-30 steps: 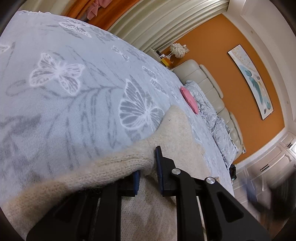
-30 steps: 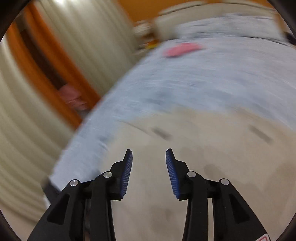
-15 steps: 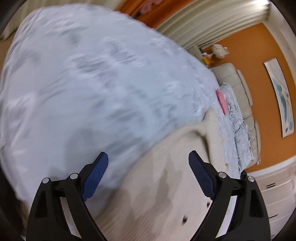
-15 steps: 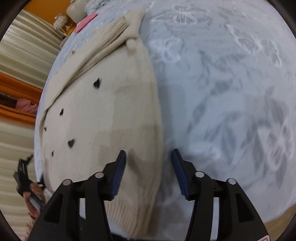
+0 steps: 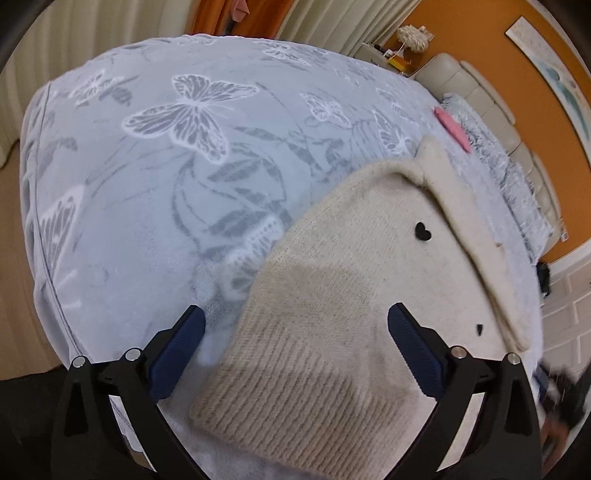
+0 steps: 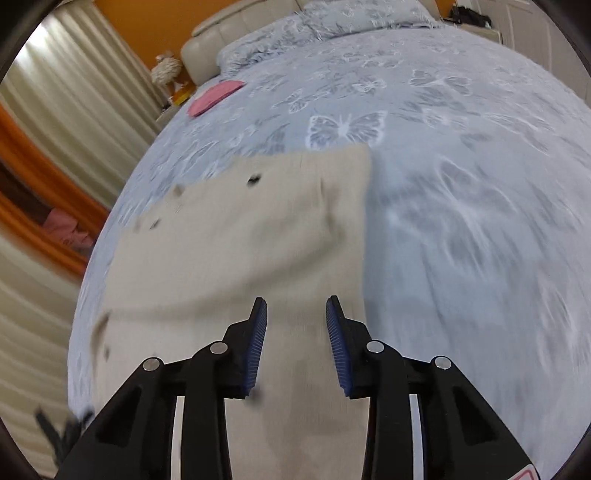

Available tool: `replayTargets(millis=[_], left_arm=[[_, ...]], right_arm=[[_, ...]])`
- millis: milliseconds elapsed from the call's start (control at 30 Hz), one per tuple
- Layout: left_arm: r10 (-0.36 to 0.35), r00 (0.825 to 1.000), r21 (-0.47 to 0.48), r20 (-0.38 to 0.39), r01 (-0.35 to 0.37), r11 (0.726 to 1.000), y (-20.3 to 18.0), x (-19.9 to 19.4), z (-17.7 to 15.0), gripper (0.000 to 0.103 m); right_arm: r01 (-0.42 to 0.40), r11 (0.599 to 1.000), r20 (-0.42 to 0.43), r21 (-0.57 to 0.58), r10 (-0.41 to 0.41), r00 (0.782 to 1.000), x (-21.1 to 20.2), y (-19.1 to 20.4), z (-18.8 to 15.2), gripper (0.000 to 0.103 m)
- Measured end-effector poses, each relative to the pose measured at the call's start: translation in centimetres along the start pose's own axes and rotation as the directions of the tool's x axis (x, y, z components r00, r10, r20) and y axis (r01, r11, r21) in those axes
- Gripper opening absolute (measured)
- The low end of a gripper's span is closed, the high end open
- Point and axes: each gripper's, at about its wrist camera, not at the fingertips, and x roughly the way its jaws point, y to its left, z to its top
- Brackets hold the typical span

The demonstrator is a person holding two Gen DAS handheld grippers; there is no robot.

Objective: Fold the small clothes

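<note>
Basically the work surface was a bed under a pale blue blanket (image 5: pixel 159 177) printed with white and grey butterflies; same blanket (image 6: pixel 461 155) filled the right wrist view. Room had orange walls, cream pleated curtains (image 5: pixel 325 22), a padded cream headboard (image 5: pixel 491 107) and a framed picture (image 5: pixel 554 70) on the wall. A flat pink item (image 5: pixel 452 127) lay near the pillow end, well apart from the work; right wrist view showed it too (image 6: pixel 214 96).

Cream knit sweater (image 5: pixel 354 302) lay flat on the blanket, ribbed hem toward the left camera, small black heart marks on its front, one sleeve folded along its right side. In the right wrist view the sweater (image 6: pixel 236 251) was motion-blurred, its right edge running straight up from beside the gripper.

Left gripper (image 5: pixel 295 350) was spread wide over the ribbed hem, nothing between the jaws gripped; whether the pads touched the fabric couldn't be told. Right gripper (image 6: pixel 295 347) was parted moderately above the sweater, holding nothing.

Blanket's seamed edge dropped off at the left, wood floor (image 5: pixel 14 258) beyond. Bare blanket lay left of the sweater in the left view and right of it in the right view
</note>
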Motion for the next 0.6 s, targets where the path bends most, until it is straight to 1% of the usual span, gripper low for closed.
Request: replayTargets(millis=[33,67,100,133,167,200,233,300,333,367,400,433,467,500,567,600], left_arm=[[0.002,1.000,0.000,0.000,-0.002,1.000,0.0,0.1,-0.1,0.098],[0.003,1.000,-0.002,0.001,-0.003,1.000,0.0,0.2,0.0,0.098],[0.003,1.000,-0.001,0.001,-0.003,1.000,0.0,0.4,0.1,0.098],[0.003,1.000,0.003,0.001,-0.003,1.000,-0.1,0.5,0.1,0.098],[0.004,1.000,0.012,0.001,-0.004,1.000,-0.1,0.5,0.1,0.098],[0.005,1.000,0.020,0.000,-0.005,1.000,-0.1,0.5,0.1,0.098],[0.005,1.000,0.031,0.001,-0.005,1.000,-0.2,0.6,0.1,0.098],[0.004,1.000,0.046,0.008,-0.004,0.999,-0.2,0.5,-0.2,0.098],[0.004,1.000,0.053,0.014,-0.005,0.999,-0.3,0.5,-0.3,0.098],[0.012,1.000,0.065,0.026,-0.013,0.998,-0.4,0.6,-0.6,0.098],[0.025,0.999,0.080,0.033,-0.027,0.996,-0.6,0.7,-0.7,0.098],[0.039,0.999,0.095,0.035,-0.042,0.995,-0.9,0.8,-0.8,0.098],[0.053,0.998,0.113,0.034,-0.056,0.992,-1.2,0.9,-0.9,0.098],[0.059,0.998,0.125,0.030,-0.062,0.990,-1.3,0.9,-0.9,0.098],[0.045,0.999,0.122,0.020,-0.047,0.991,-1.1,0.8,-0.8,0.098],[0.032,0.999,0.113,0.011,-0.033,0.993,-0.9,0.7,-0.7,0.098]], right_arm=[[0.011,1.000,-0.020,0.011,-0.011,1.000,1.4,-0.4,1.1,0.032],[0.041,0.999,-0.048,0.015,-0.040,0.998,3.2,-0.5,2.0,0.032],[0.074,0.997,-0.076,0.012,-0.073,0.994,4.7,-0.9,2.5,0.019],[0.091,0.996,-0.091,0.017,-0.089,0.992,5.8,-1.4,2.7,0.009],[0.057,0.997,-0.079,0.045,-0.054,0.995,5.5,-1.6,2.9,0.008],[0.023,0.998,-0.046,0.063,-0.020,0.999,4.7,-1.6,2.8,0.008],[-0.021,0.998,0.009,0.062,0.020,1.000,2.9,-1.3,2.5,0.008],[-0.037,0.997,0.057,0.065,0.034,0.998,1.4,-1.2,1.2,0.008],[-0.010,0.998,0.032,0.060,0.008,0.999,2.1,-1.5,0.6,0.010],[0.040,0.998,-0.031,0.042,-0.039,0.999,3.7,-1.9,0.0,0.011],[0.041,0.999,-0.070,0.034,-0.039,0.997,4.8,-2.5,-0.7,0.009],[0.027,0.999,-0.034,0.044,-0.025,0.999,4.0,-2.5,-0.8,0.011],[0.021,0.998,-0.012,0.058,-0.020,1.000,2.9,-2.5,-1.0,0.021],[0.026,0.997,0.006,0.076,-0.026,1.000,1.0,-2.4,-1.6,0.035],[0.007,0.995,0.037,0.097,-0.011,0.999,-2.4,-2.6,-3.8,0.050],[-0.002,0.995,0.026,0.101,0.000,1.000,-4.5,-3.1,-6.0,0.053]])
